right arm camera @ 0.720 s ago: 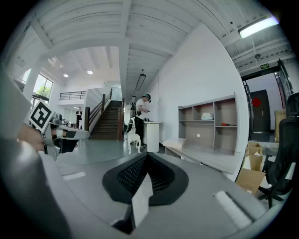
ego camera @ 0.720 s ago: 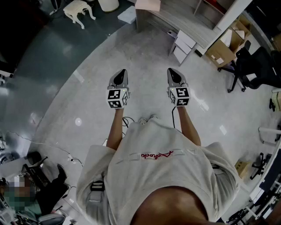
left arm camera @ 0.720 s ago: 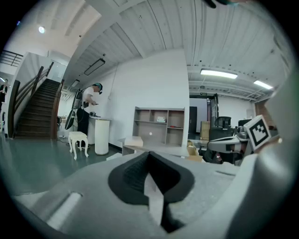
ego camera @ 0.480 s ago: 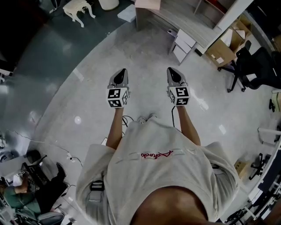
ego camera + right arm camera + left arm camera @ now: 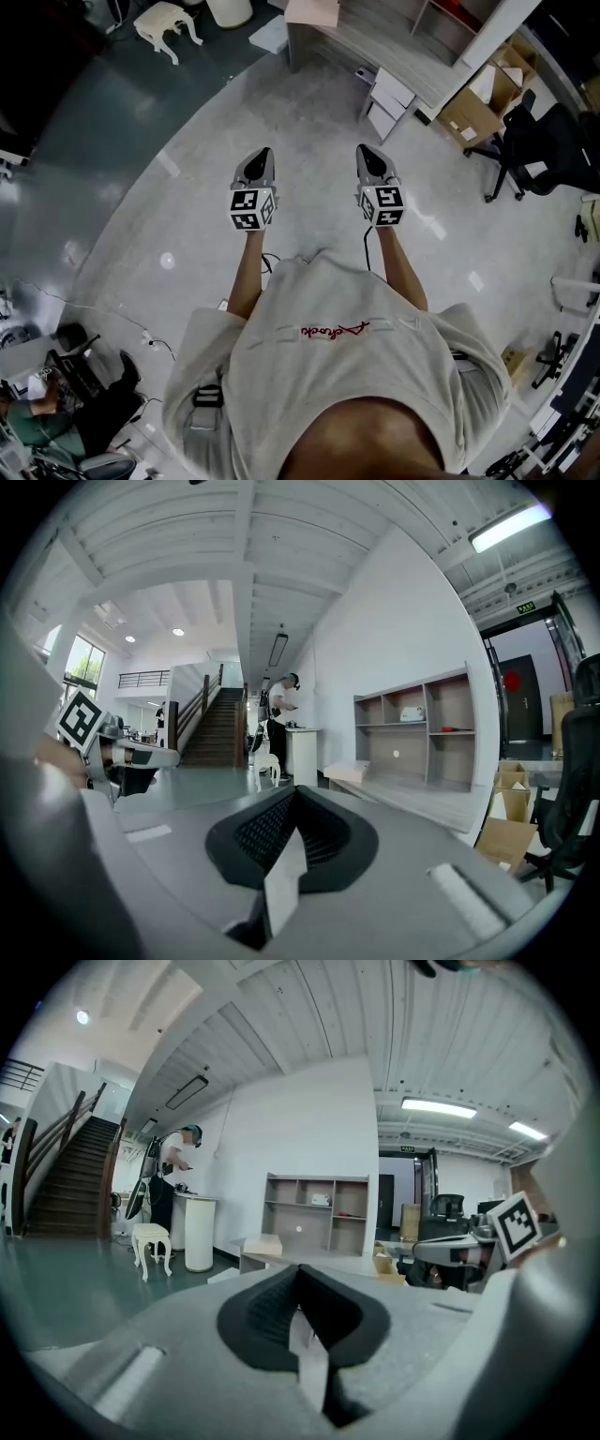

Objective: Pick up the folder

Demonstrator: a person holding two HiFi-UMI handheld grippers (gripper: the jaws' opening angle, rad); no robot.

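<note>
No folder can be made out in any view. In the head view my left gripper (image 5: 255, 161) and right gripper (image 5: 371, 157) are held side by side at about chest height over the pale floor, pointing ahead. In the left gripper view the left gripper (image 5: 300, 1274) has its dark jaws closed together with nothing between them. The right gripper (image 5: 295, 799) looks the same in its own view, shut and empty. Each gripper also shows at the edge of the other's view.
A long low wooden platform (image 5: 394, 42) with a shelf unit (image 5: 317, 1213) lies ahead. White drawers (image 5: 386, 98) and cardboard boxes (image 5: 473, 108) stand beside it. A white stool (image 5: 167, 23) is at the far left, an office chair (image 5: 534, 141) at the right. A person (image 5: 279, 719) stands at a white pedestal.
Both grippers keep the same places and stay shut. The furniture at the top of the head view has drifted very slightly.
</note>
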